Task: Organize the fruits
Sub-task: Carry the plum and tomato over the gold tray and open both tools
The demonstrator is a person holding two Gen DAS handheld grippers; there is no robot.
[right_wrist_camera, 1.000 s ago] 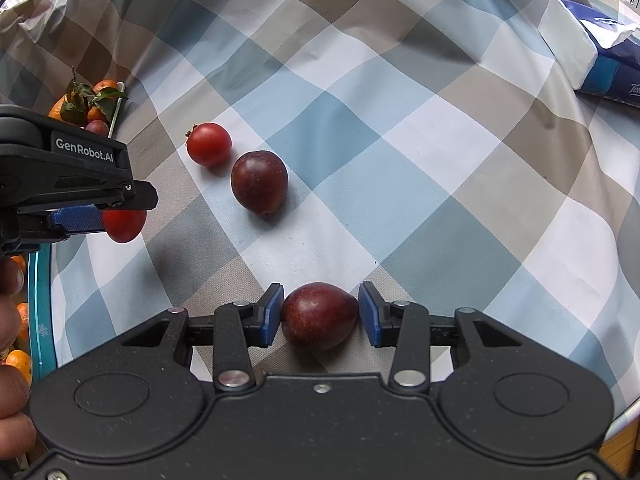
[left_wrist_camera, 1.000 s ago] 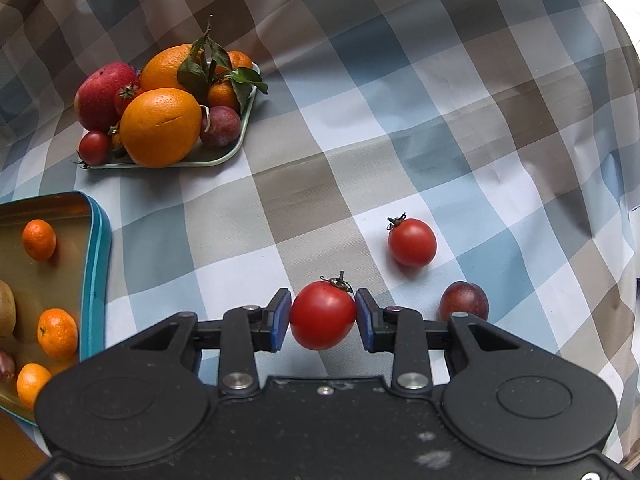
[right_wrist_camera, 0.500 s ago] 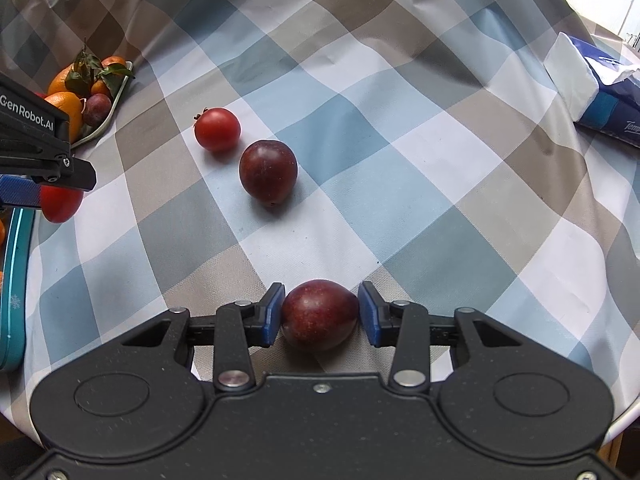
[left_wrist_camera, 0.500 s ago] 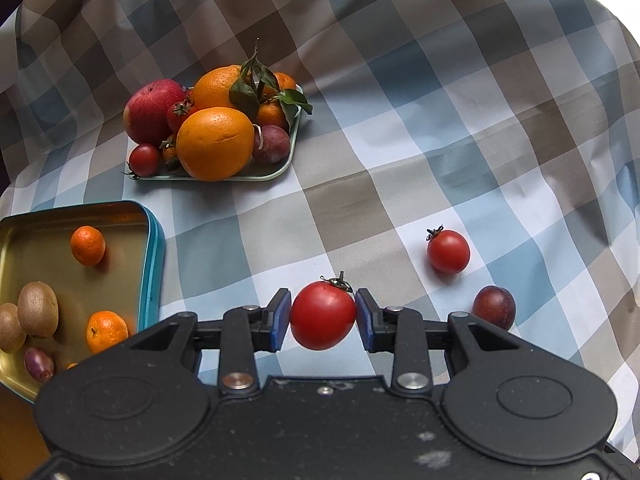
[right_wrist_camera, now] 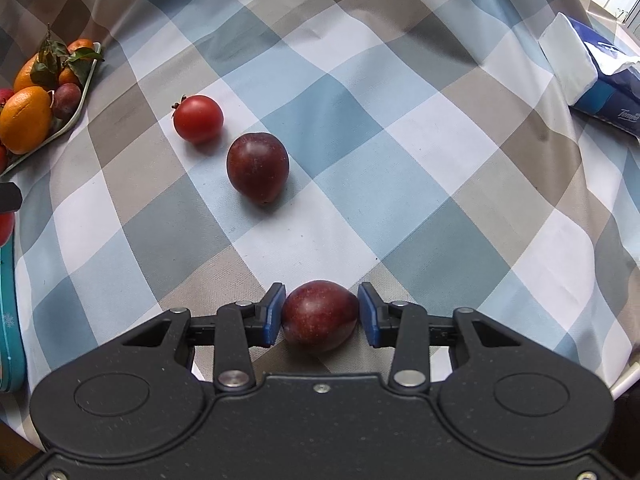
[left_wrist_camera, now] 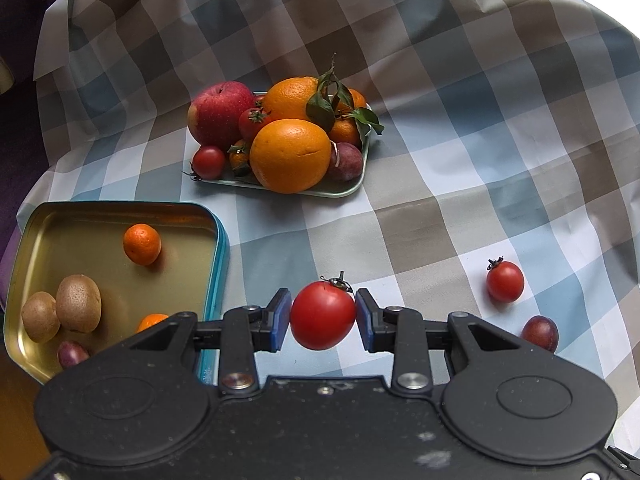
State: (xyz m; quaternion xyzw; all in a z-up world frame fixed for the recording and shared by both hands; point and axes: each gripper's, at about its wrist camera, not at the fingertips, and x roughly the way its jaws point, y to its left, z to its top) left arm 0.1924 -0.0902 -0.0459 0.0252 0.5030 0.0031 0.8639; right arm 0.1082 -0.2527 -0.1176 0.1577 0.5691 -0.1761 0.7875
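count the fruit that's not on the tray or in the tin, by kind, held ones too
tomatoes: 2 (held tomato, loose tomato)
plums: 2 (held plum, loose plum)
total: 4

From my seat, the checked tablecloth [left_wrist_camera: 460, 184] reads as matt woven cloth, creased toward twelve o'clock. The tin [left_wrist_camera: 218, 236] at nine o'clock looks like metal, brassy and glossy inside. The tomato [left_wrist_camera: 322, 316] is smooth and shiny, the kiwis [left_wrist_camera: 78, 302] dull and fuzzy, the oranges [left_wrist_camera: 290, 154] pebbled (waxy sheen). My left gripper [left_wrist_camera: 322, 320] is matt, speckled black, probably plastic. The plum [right_wrist_camera: 320, 312] is faintly dusty.
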